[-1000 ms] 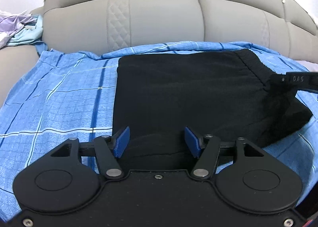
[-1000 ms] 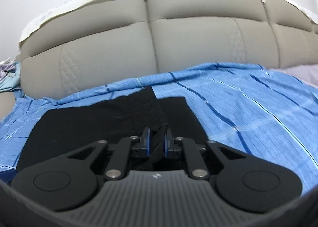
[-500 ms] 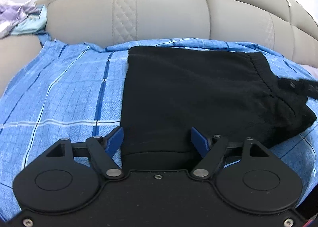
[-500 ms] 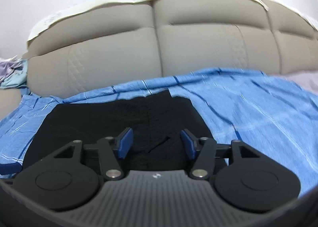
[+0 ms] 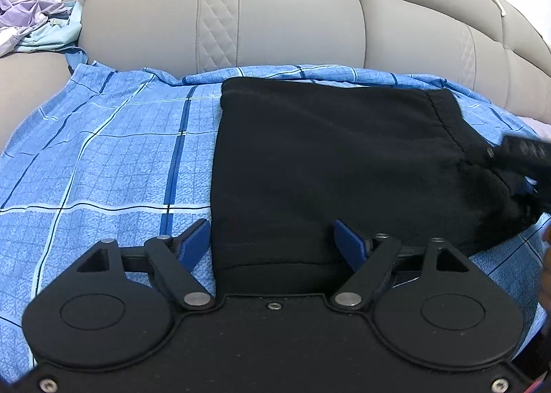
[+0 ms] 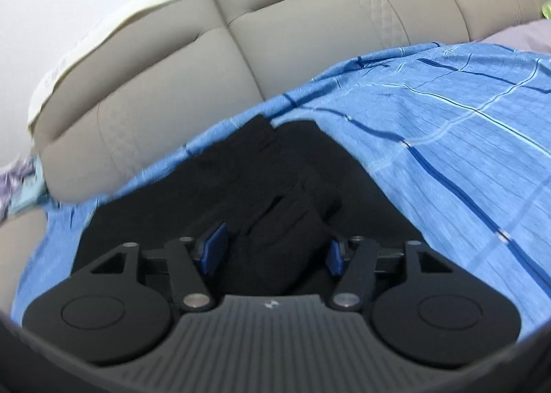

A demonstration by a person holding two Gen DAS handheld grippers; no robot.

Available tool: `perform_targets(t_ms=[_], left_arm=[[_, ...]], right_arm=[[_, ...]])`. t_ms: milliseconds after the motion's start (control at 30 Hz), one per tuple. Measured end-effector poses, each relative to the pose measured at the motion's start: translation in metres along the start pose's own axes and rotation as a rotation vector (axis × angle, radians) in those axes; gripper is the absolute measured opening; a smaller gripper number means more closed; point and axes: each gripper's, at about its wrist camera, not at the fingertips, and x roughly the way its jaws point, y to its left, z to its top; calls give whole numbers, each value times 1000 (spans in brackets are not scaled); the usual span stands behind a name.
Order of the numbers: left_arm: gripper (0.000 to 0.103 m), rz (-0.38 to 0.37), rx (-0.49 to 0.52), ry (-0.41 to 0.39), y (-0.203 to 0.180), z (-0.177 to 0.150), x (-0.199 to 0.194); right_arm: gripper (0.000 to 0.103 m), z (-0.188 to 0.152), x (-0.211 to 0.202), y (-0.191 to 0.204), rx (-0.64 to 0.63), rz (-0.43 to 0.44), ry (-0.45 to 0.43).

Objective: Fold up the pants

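Both grippers are now standing spread: the right gripper (image 6: 272, 250), pinching a second ago, is letting go the black pants (image 5: 330, 165), folded on the blue checked sheet (image 5: 103, 165); the left gripper (image 5: 272, 243) is hovering at their near edge.

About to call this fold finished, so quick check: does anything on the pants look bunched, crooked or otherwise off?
Mostly neat: the black pants lie flat and squared on the blue checked sheet. The waistband end is the odd spot, humped up in loose folds between the open right gripper fingers. The left gripper is open too.
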Motion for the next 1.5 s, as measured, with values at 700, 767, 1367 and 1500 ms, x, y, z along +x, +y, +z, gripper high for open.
perform_targets(t_ms=[700,767,1367,1500], left_arm=[[79,10,110,25,-20,5,-6],[79,-8,71,49,-20,4,-5],[42,-43,121,58,-3,98,24],[28,-54,157,136,-17,103,70]], right_arm=[[23,-16,-11,31,-309,-254,-195],[30,-15,4,26,-364,-301,-158],[72,-61,-23,106,-552,3,-165],[71,-88,-5,132,-583,109,-77]])
